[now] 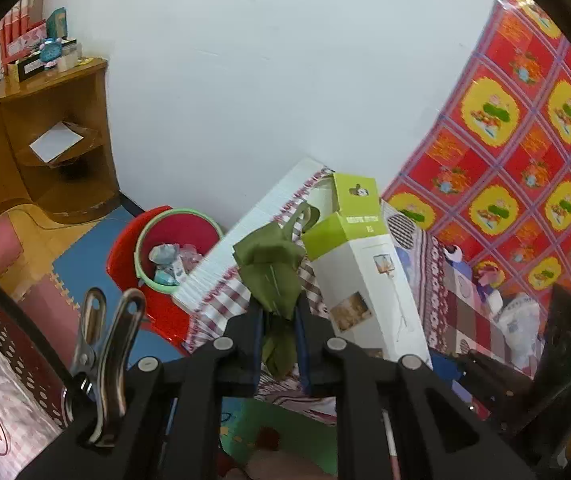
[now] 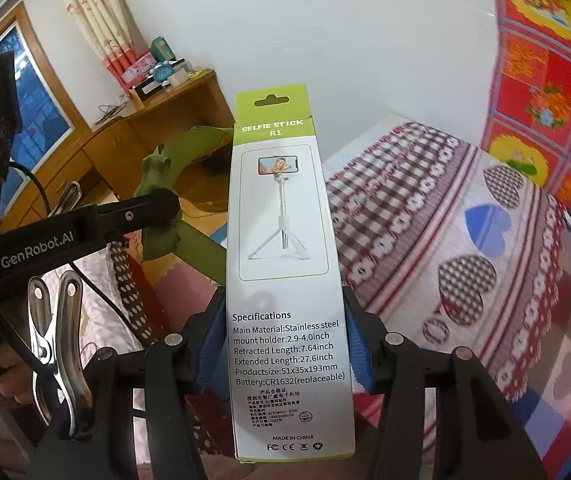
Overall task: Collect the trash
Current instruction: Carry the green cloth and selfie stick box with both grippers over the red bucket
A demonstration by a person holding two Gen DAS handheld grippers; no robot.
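My left gripper [image 1: 279,320] is shut on a green bag [image 1: 271,270], held up in the air; the bag [image 2: 189,148] and the left gripper [image 2: 165,208] also show at the left of the right wrist view. My right gripper [image 2: 285,332] is shut on a white and green selfie stick box [image 2: 285,264], upright between the blue pads. The same box [image 1: 359,272] stands just right of the green bag in the left wrist view. A green-rimmed bin [image 1: 173,248] with crumpled trash inside sits on a red stool [image 1: 157,316] below left.
A bed with a checked heart-pattern cover [image 2: 445,240] lies to the right, a red and yellow patterned sheet [image 1: 517,152] hanging behind it. A wooden desk and corner shelf [image 1: 57,152] stand at the left against the white wall. Foam mats [image 1: 77,256] cover the floor.
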